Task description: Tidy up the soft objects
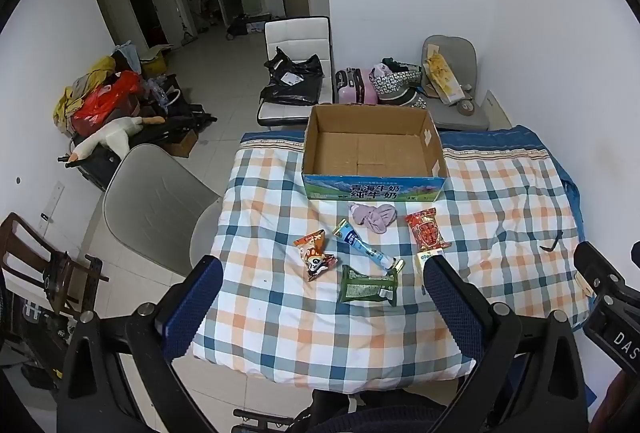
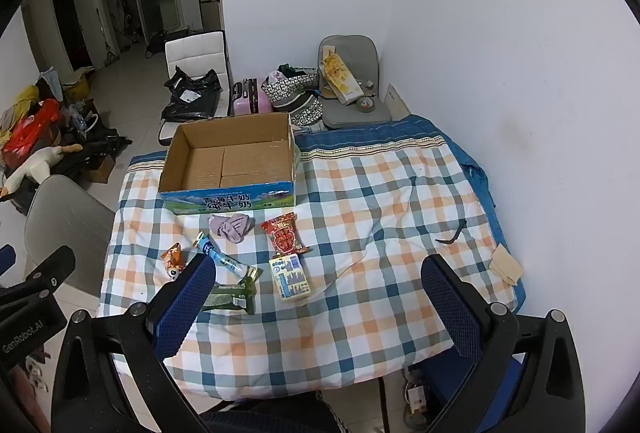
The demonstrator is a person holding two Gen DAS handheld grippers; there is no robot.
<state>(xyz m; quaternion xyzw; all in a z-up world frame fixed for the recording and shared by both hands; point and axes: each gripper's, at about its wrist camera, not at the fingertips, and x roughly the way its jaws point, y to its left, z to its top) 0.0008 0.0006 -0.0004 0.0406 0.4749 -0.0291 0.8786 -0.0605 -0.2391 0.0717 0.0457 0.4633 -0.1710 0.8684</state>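
Note:
An open, empty cardboard box [image 1: 374, 153] [image 2: 232, 161] stands at the far side of the checked tablecloth [image 1: 280, 313] [image 2: 380, 217]. In front of it lie a purple cloth [image 1: 373, 217] [image 2: 232, 226], a red snack packet [image 1: 427, 232] [image 2: 285, 235], a blue-white tube [image 1: 366, 247] [image 2: 224, 259], an orange packet [image 1: 316, 258] [image 2: 173, 261], a green packet [image 1: 369, 286] [image 2: 230, 298] and a yellow-blue packet [image 2: 290, 278]. My left gripper [image 1: 324, 303] is open and empty, above the near table edge. My right gripper [image 2: 320, 305] is open and empty, to the right of the items.
A grey chair [image 1: 152, 201] stands at the table's left. A small black object [image 2: 452, 235] and a tan folded piece [image 2: 506, 265] lie at the table's right. Chairs, bags and a pink suitcase [image 1: 356, 85] crowd behind the table. A white wall [image 2: 520, 53] borders the right.

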